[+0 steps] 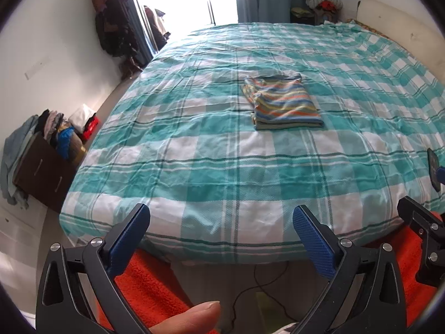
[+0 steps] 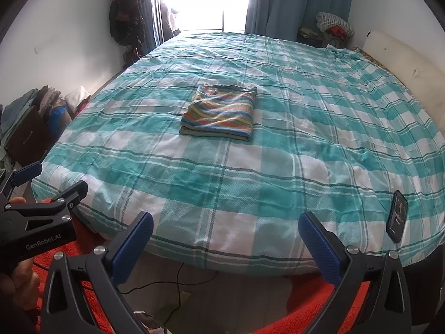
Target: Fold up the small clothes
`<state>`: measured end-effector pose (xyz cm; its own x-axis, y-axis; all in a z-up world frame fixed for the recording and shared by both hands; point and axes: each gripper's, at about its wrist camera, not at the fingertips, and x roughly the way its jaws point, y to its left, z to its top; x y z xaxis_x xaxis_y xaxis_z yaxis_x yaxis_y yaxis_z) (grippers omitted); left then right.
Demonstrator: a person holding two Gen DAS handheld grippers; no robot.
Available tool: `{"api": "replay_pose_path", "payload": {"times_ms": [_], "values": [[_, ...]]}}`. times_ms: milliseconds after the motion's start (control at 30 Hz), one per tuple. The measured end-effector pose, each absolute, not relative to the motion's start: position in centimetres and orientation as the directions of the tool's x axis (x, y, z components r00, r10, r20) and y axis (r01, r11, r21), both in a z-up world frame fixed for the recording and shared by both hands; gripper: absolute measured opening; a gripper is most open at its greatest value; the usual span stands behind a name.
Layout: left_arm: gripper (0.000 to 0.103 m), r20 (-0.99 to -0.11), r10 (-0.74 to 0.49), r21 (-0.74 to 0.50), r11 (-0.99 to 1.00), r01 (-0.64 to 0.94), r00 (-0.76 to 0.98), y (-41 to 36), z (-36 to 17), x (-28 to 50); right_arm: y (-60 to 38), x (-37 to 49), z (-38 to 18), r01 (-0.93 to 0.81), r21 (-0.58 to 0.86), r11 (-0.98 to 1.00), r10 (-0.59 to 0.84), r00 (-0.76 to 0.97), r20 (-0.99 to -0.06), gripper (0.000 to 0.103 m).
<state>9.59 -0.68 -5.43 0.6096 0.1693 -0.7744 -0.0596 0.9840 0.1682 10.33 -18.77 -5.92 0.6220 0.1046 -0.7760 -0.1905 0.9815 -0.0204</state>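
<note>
Two grippers are hanging out past the near edge of the bed [image 2: 278, 167], and neither one is holding anything. The left gripper [image 1: 221, 220] is sitting with its blue pads spread wide apart, and the right gripper [image 2: 225, 226] is doing the same, jaws gaping over the floor. In the right wrist view the left one is poking in at the side, and its black body is showing the lettering "GenRobot.AI" in grey.

The bed is wearing a teal and white checked cover, a bit wrinkled all over. A folded striped shirt [image 2: 219, 112] is lying flat around the middle of it, well away from every edge, in orange, blue, yellow and green bands. A dark phone [image 2: 397, 215] is resting near the near right corner of the bed, screen too small to read.

Around the room, blue curtains [image 2: 294, 2] are hanging beside a blown-out bright window at the far end, dark clothes [image 1: 114, 19] are hanging on the left wall, and a brown drawer unit [image 1: 41, 172] piled with clothes is standing on the floor to the left. An orange rug [image 1: 144, 286] is lying under the grippers.
</note>
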Motion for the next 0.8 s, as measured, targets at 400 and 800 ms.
{"api": "replay_pose_path", "payload": {"times_ms": [400, 800], "values": [[0.103, -0.657, 0.12, 0.102, 0.992, -0.07, 0.744, 0.2, -1.1, 9.6, -18.7, 10.1, -4.8, -0.18, -0.042, 0.983, 0.084, 0.635, -0.768, 0.103], [0.103, -0.707, 0.179, 0.193, 0.98, -0.057, 0.684, -2.0, -2.7, 9.2, -18.3, 10.2, -3.9, -0.188, -0.052, 0.981, 0.085, 0.653, -0.753, 0.103]]}}
